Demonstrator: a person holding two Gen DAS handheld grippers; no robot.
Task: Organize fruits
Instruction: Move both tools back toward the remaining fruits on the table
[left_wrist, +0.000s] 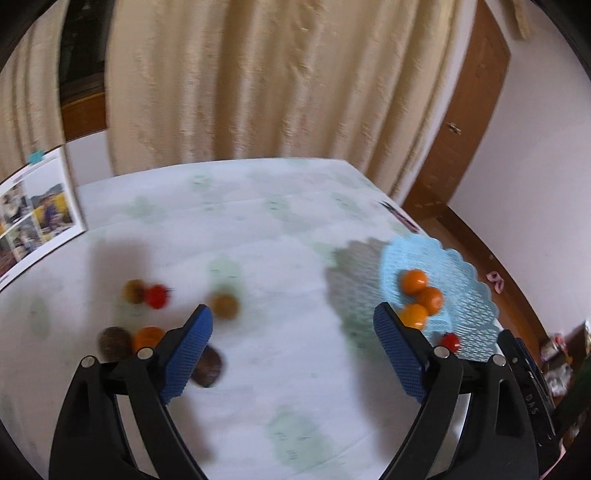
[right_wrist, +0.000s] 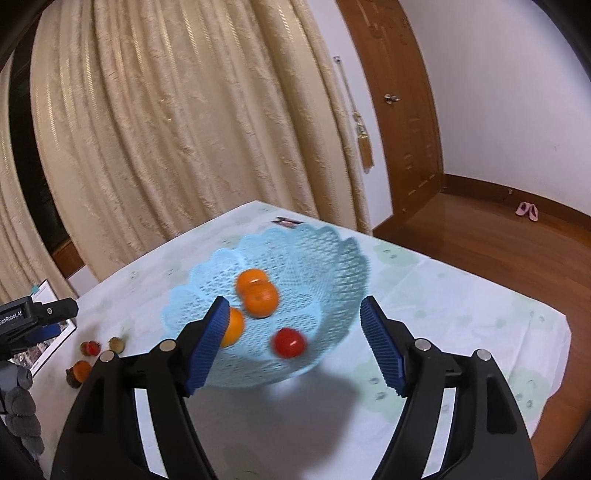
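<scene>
Big table (right_wrist: 461, 314) with a pale cloth, and the light blue basket (right_wrist: 332, 258) sits on it with three oranges (right_wrist: 260, 297) and a red tomato (right_wrist: 290, 342) inside. Both the left gripper (left_wrist: 293, 336) and right gripper (right_wrist: 291, 339) are wide open, holding nothing. More fruit (left_wrist: 225, 304) lies loose, well apart from the basket.

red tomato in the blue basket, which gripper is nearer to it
Right. The right gripper hangs open directly over the blue basket, the red tomato showing between its fingers. The left gripper, also open, is off beside the basket, over the tablecloth.
</scene>
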